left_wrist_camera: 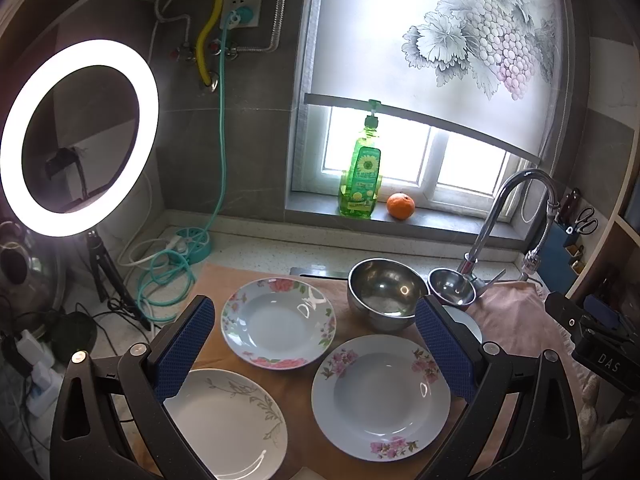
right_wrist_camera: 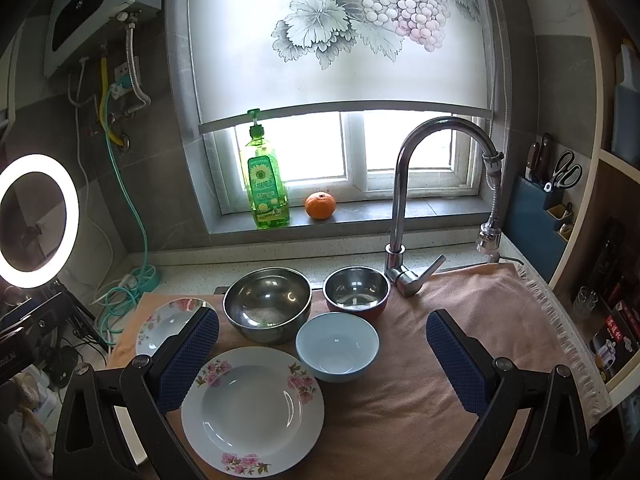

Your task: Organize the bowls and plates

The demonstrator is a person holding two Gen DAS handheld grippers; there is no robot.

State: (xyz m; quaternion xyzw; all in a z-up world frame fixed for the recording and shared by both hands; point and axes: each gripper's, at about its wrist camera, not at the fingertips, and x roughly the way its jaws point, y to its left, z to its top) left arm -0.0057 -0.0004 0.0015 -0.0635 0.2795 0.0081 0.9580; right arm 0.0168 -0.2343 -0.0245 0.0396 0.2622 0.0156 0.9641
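Note:
Three plates lie on an orange cloth [left_wrist_camera: 304, 384]: a rose-rimmed plate [left_wrist_camera: 279, 323] at the back, a pink-flower plate [left_wrist_camera: 381, 397] [right_wrist_camera: 253, 408] at the front right, and a white leaf-pattern plate [left_wrist_camera: 226, 424] at the front left. Behind them stand a large steel bowl [left_wrist_camera: 386, 293] [right_wrist_camera: 267, 303], a small steel bowl [left_wrist_camera: 452, 286] [right_wrist_camera: 356, 290] and a light blue bowl [right_wrist_camera: 337, 346]. My left gripper [left_wrist_camera: 316, 344] is open above the plates, holding nothing. My right gripper [right_wrist_camera: 324, 360] is open above the blue bowl, holding nothing.
A chrome faucet [right_wrist_camera: 404, 200] rises behind the bowls. A green soap bottle [right_wrist_camera: 266, 184] and an orange [right_wrist_camera: 320, 205] sit on the windowsill. A lit ring light [left_wrist_camera: 80, 136] on a tripod and cables stand at the left. A knife and scissors holder [right_wrist_camera: 548, 200] hangs at the right.

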